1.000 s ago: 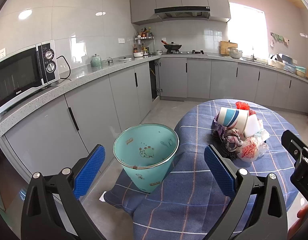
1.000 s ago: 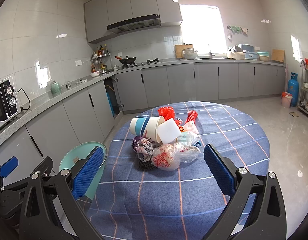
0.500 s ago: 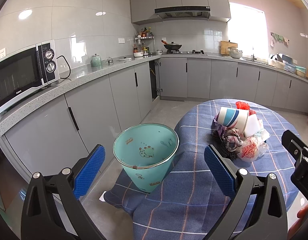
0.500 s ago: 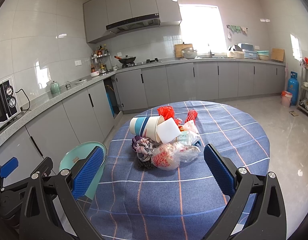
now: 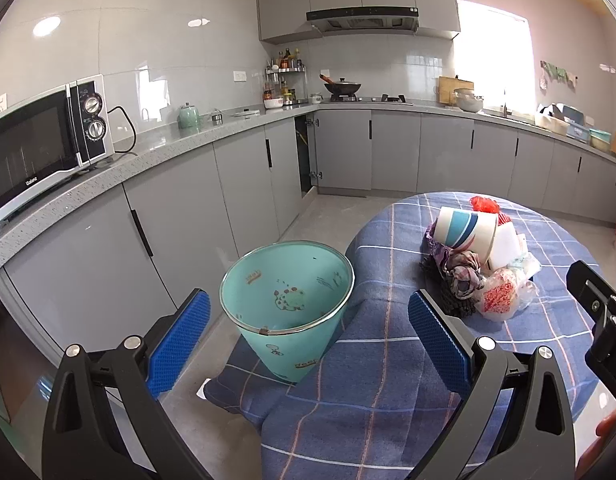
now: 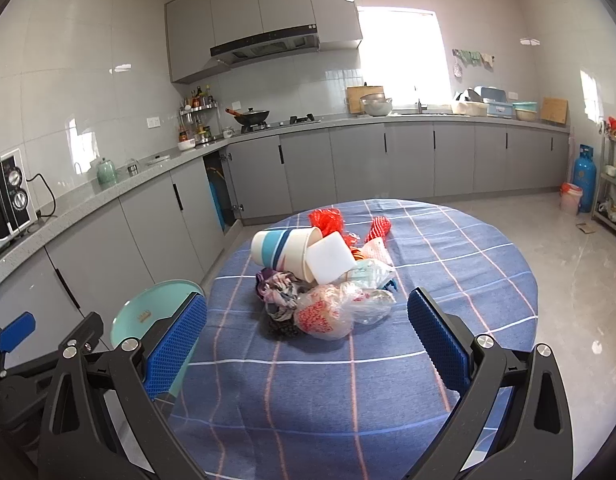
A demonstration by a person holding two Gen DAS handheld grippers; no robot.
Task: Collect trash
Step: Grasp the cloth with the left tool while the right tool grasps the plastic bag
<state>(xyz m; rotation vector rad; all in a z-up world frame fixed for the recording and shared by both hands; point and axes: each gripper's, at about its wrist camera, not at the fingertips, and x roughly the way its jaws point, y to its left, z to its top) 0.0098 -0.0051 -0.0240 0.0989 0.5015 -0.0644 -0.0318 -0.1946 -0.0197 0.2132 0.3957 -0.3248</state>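
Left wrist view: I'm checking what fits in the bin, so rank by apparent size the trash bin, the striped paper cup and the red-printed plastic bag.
1. trash bin, clearly largest, though nearest the camera.
2. striped paper cup and red-printed plastic bag: look alike, no ranking.

Microwave cut off by left edge in left wrist view. Teal bin mostly hidden behind blue finger pad in right wrist view; its base hidden by tablecloth fold in left view. Items under paper cups buried in trash pile, unidentifiable. Spice bottles too small to read.
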